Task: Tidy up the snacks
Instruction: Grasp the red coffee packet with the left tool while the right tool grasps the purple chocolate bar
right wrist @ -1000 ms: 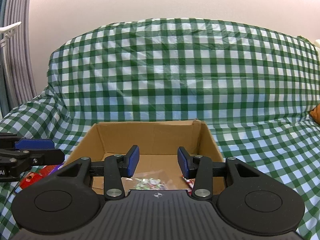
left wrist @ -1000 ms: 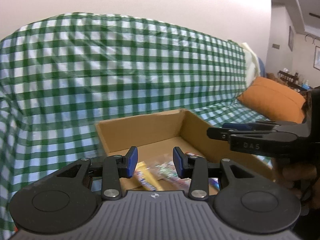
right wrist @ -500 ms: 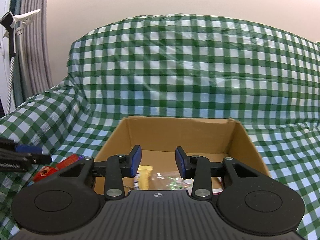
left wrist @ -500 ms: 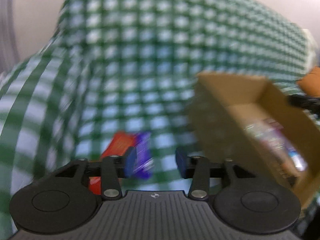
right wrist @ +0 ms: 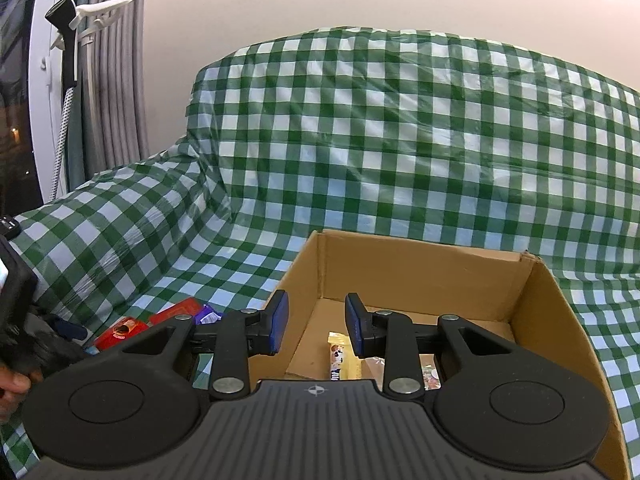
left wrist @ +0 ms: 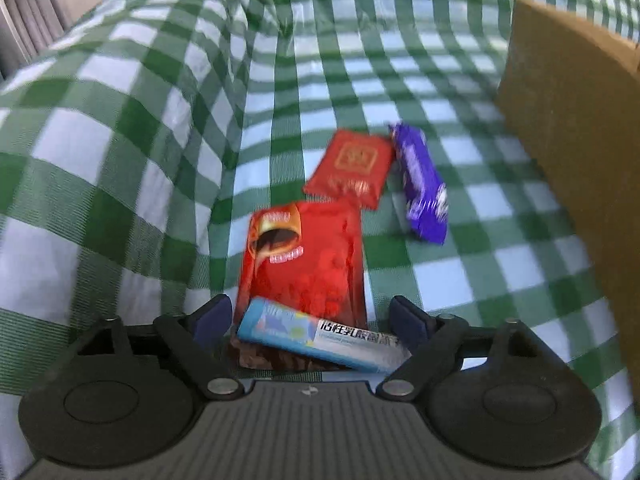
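While several snacks already lie in the cardboard box (right wrist: 420,276), four packets (left wrist: 304,268) wait on the checked sofa cover (left wrist: 120,128) beside it; left tongs (left wrist: 310,318), just spread wide, straddle them ungripped, right tongs (right wrist: 314,326), narrowing, carry nothing.

The left wrist camera looks steeply down and close over loose snack packets (left wrist: 304,256) on the green checked cover (left wrist: 120,128), with the cardboard box (left wrist: 568,128) only as an outer wall at its right edge. The right wrist camera sits nearer level, facing the sofa back across the open box (right wrist: 420,272). Both views share the box, the cover and the red packets (right wrist: 124,328), which lie low at the left in the right view.
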The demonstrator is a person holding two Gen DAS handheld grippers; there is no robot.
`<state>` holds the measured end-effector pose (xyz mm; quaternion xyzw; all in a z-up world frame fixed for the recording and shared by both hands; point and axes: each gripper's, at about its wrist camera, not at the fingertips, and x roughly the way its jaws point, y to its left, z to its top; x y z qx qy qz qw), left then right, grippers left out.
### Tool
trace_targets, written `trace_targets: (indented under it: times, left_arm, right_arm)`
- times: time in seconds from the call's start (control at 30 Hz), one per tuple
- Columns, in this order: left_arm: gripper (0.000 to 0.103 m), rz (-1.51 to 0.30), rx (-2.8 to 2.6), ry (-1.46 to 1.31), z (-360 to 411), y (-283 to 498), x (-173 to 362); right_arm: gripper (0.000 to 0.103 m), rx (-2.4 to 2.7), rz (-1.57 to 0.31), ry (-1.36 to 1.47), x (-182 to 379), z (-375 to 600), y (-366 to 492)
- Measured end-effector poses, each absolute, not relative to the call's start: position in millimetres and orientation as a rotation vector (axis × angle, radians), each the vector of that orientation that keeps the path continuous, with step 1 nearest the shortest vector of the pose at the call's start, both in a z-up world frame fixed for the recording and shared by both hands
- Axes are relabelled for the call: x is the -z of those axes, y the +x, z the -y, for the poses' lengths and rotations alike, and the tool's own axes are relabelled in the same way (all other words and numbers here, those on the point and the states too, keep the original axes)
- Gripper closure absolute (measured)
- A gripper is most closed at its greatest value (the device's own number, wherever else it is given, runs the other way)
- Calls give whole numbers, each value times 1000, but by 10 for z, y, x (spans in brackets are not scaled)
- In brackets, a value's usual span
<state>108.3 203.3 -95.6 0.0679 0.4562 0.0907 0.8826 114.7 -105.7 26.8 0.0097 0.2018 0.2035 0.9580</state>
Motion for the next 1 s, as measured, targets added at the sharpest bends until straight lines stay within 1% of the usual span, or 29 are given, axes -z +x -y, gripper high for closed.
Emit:
trace_targets:
  times: [0.1,0.17,0.2,0.3,0.37,0.4,0.43,0.53,0.57,0.6,0.7,0.73,0.8,0.9,0.93,0.97,1.0]
  left_arm:
    - [11,-951,-180,73,-2102,1063,964]
    - [16,-961,-160,13,-2185,1035,957]
    - [22,-963,-149,-20,-2225,1017,948]
    - [24,-956,-137,-61,-2296,963,884]
    - [27,-945,-127,-63,-2293,923,822]
    - [36,-932,-120,-62,-2283,914,796]
    - [55,-926,-105,-67,-2276,907,779]
    - [56,-916,-101,-82,-2300,871,741]
    - [56,-914,-100,-91,-2313,861,732]
    - [58,-912,-101,-101,-2309,882,747]
    - [67,-894,-93,-139,-2329,881,723]
    - [72,-890,-90,-148,-2336,874,716]
    - [74,-887,-89,-152,-2324,893,728]
    - [81,-873,-91,-149,-2320,889,707]
    - [86,-867,-92,-144,-2318,883,691]
    - [87,-859,-92,-144,-2318,877,668]
    - [90,-851,-94,-145,-2320,872,643]
  right_arm:
    - [70,-433,-413,16,-264,1057,1158]
    - [70,-463,-393,-14,-281,1019,1125]
    - [70,-483,-378,-30,-296,990,1090]
    - [70,-559,-358,-44,-335,897,1031]
    - [70,-585,-362,-39,-371,839,1028]
    - [70,-594,-367,-28,-398,810,1032]
    - [70,-603,-374,-12,-441,762,1038]
    - [70,-630,-392,34,-574,612,1083]
    - [70,-636,-411,55,-612,535,1126]
    - [70,-637,-434,71,-628,463,1166]
    - [69,-633,-549,104,-604,135,1380]
    - [69,-629,-589,116,-566,19,1460]
    - [69,-616,-659,129,-459,-209,1606]
    - [69,-565,-753,114,-222,-529,1789]
    - [69,-546,-793,123,-133,-613,1870]
    - [69,-521,-821,136,-51,-679,1945]
    - [68,-501,-848,145,27,-736,2010]
